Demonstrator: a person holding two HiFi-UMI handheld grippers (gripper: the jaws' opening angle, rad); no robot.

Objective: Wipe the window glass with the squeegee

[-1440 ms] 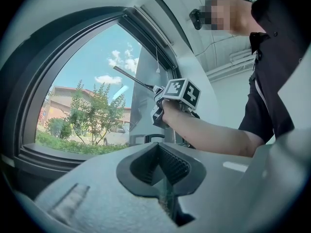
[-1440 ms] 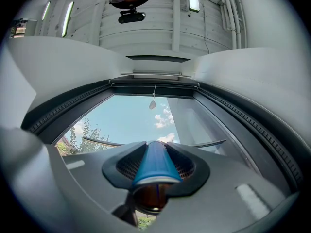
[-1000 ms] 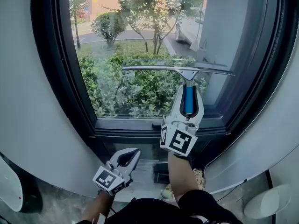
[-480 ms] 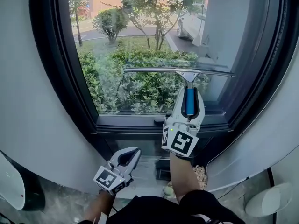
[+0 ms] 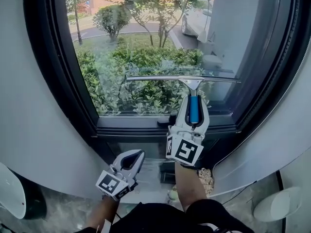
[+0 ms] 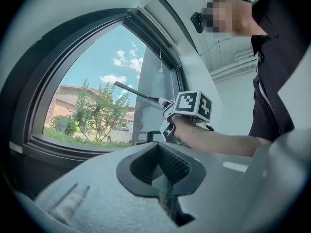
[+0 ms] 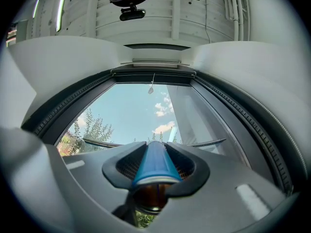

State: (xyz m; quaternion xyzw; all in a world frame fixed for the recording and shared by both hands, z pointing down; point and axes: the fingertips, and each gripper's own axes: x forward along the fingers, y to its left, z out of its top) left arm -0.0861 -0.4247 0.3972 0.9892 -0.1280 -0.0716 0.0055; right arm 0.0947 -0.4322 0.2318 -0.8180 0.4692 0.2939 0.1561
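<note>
The squeegee has a blue handle (image 5: 194,109) and a long metal blade (image 5: 160,77) lying level across the lower part of the window glass (image 5: 136,42). My right gripper (image 5: 193,111) is shut on the handle and points up at the pane. In the right gripper view the handle (image 7: 154,163) fills the jaws and the blade (image 7: 206,142) shows beyond them. My left gripper (image 5: 130,161) hangs low below the sill, shut with nothing in it. In the left gripper view the left gripper (image 6: 158,155) faces the window, with the squeegee (image 6: 136,92) held up on the glass.
A thick black window frame (image 5: 146,130) borders the glass, set in curved grey wall (image 5: 39,130). Bushes (image 5: 141,91) and a parked car (image 5: 194,25) lie outside. White objects sit on the floor at lower left (image 5: 9,193) and lower right (image 5: 279,205).
The right gripper has drawn the squeegee blade down the glass, closer to the bottom frame. The left gripper has stayed low.
</note>
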